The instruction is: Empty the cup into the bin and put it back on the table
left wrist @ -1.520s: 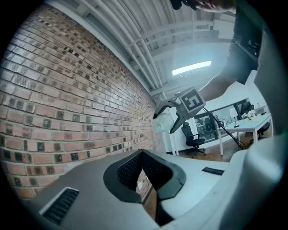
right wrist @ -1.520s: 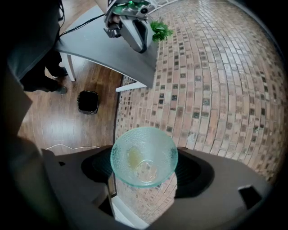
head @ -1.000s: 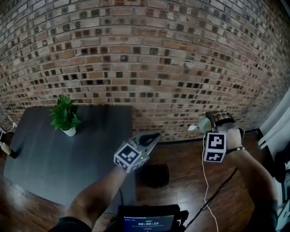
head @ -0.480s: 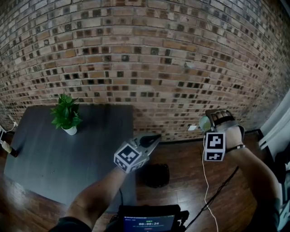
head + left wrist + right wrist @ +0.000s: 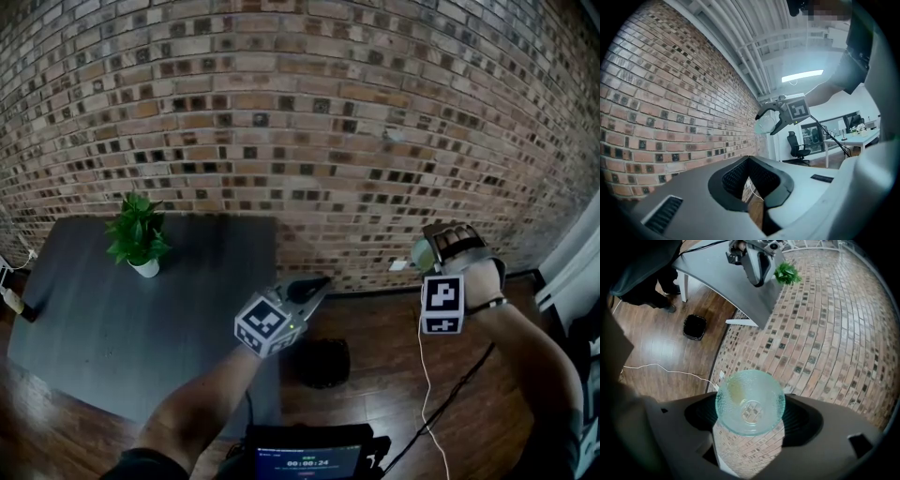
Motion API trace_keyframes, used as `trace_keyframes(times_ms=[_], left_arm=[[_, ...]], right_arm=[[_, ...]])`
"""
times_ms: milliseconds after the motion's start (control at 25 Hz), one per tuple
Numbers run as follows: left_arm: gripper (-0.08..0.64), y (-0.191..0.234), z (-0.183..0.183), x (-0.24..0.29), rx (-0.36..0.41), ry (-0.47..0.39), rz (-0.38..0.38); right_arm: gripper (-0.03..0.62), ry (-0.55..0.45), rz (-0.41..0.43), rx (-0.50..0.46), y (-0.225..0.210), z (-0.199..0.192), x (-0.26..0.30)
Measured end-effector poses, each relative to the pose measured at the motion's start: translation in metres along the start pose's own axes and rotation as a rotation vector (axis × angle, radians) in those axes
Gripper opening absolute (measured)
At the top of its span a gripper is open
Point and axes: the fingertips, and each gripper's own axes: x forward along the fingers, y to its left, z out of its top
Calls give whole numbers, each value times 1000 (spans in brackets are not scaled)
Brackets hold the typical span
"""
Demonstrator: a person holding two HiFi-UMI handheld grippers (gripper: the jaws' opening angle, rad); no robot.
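Black bin (image 5: 323, 363) on the floor, low between the two grippers; inside too dark to read. Pale green cup (image 5: 750, 401) shows a yellowish bit inside. Left gripper (image 5: 317, 282) jaws together, empty. Right gripper (image 5: 446, 242) jaws wide, pressed on the cup's sides; cup well right of left gripper.

Dim overall; fisheye-bent edges; ceiling light (image 5: 802, 76) glares.

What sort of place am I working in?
Probably an office or studio: a brick wall, an office chair near a white desk, and a grey table with a potted plant.
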Motion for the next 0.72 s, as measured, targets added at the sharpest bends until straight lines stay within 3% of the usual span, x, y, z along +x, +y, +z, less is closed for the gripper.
trace_keyframes(times_ms=[120, 720], left_arm=[[1, 0, -1, 0, 0, 0, -1], [1, 3, 0, 3, 1, -14, 2]], right_arm=[[394, 17, -4, -42, -3, -2, 0], [394, 41, -28, -73, -18, -11, -1]])
